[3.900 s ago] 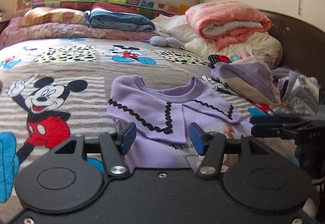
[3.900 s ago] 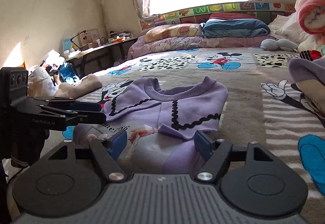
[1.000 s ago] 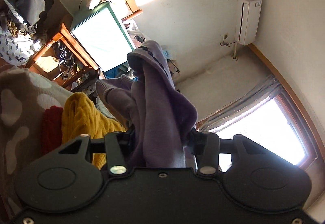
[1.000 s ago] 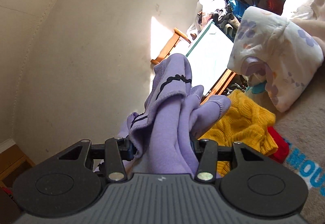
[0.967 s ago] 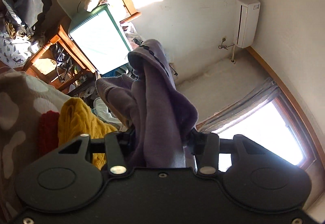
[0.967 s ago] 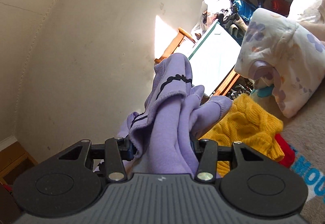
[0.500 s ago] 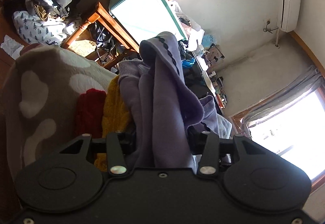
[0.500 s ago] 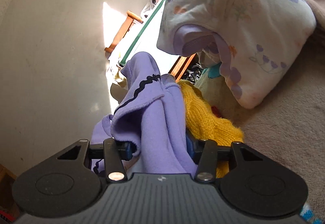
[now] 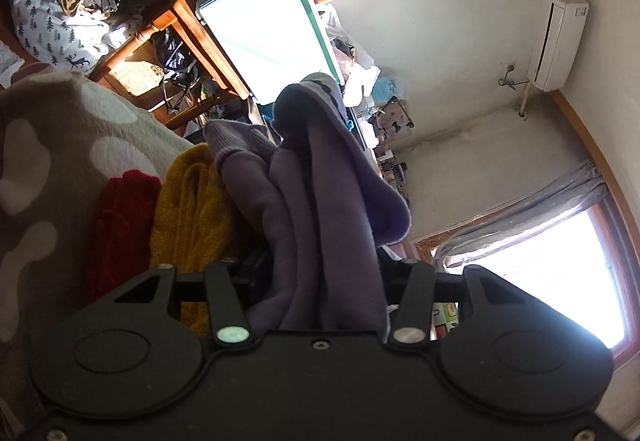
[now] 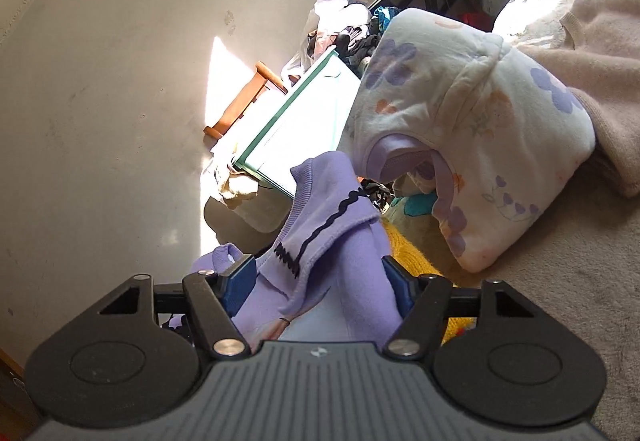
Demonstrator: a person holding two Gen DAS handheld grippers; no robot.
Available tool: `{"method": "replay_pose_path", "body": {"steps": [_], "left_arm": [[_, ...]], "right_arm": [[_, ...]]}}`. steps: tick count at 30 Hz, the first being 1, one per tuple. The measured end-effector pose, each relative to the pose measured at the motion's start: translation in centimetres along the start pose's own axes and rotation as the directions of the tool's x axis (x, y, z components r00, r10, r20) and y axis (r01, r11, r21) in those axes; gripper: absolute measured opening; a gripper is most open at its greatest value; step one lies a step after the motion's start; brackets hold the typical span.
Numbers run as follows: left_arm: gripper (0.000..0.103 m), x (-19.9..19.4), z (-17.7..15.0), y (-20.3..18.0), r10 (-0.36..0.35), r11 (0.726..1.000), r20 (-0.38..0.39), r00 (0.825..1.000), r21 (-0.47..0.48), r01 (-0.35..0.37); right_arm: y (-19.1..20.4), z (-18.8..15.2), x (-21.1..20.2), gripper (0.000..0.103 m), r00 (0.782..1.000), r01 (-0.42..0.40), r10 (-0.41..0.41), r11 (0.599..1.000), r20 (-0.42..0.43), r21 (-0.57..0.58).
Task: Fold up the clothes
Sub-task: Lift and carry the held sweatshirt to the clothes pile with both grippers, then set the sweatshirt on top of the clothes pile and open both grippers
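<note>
Through the left wrist camera: left gripper [image 9: 316, 281] clenched on a thick bunch of the purple sweatshirt [image 9: 320, 225], cloth filling the whole gap between the jaws and standing up in front of the lens, probably gathered this way so the garment travels as one bundle. Held in the air beside a yellow knit [image 9: 188, 209] and a red knit [image 9: 124, 217] lying on the grey blanket [image 9: 48, 145]. Shaded here, dull lilac, a ribbed cuff sticking out to the left. Through the right wrist camera: right gripper [image 10: 318, 291] likewise grasping the same sweatshirt [image 10: 332, 241], blue pads pressed into both sides. Brighter purple, black zigzag trim along a flap of collar, ribbed neckline topmost. Close to a folded floral garment [image 10: 472, 129] resting on the blanket, likely the pile meant for finished pieces.
</note>
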State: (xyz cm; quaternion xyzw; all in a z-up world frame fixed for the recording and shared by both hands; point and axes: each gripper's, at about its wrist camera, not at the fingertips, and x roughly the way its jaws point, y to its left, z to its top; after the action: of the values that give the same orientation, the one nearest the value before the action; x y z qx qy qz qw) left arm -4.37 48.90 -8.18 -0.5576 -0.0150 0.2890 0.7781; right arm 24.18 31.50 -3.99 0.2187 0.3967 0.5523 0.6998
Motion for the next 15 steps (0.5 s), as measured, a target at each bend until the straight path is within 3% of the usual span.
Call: {"method": "replay_pose_path", "body": {"steps": [3,6,9,12,15], "left_arm": [[0.051,-0.1,0.0,0.7,-0.009,1.0,-0.029,1.0,0.026,0.009],[0.071,-0.9,0.2,0.3,-0.024,0.997,-0.064,0.998,0.071,0.029],[0.079,-2.6,0.0,-0.3,0.006,0.993,-0.082,0.997,0.114,0.003],[0.084,-4.5,-0.7,-0.4,0.019,0.989,-0.095,0.995,0.147,-0.005],[0.091,-6.5,-1.4,-1.3,0.073,0.966,-0.077,0.994,0.253,-0.051]], "right_arm": [[-1.1,-0.4,3.1,0.07,0.989,0.113,-0.117,0.992,-0.092,-0.047],[-1.8,-1.2,1.9,0.072,0.996,0.083,-0.084,0.996,-0.041,-0.025],[-1.6,-1.1,-0.4,0.074,0.996,0.088,-0.088,0.996,-0.002,-0.002],[-0.4,-1.1,-2.6,0.077,0.991,0.131,-0.132,0.989,-0.002,-0.067],[1.5,-1.5,-4.5,0.084,0.984,0.176,-0.179,0.973,-0.011,-0.151]]}}
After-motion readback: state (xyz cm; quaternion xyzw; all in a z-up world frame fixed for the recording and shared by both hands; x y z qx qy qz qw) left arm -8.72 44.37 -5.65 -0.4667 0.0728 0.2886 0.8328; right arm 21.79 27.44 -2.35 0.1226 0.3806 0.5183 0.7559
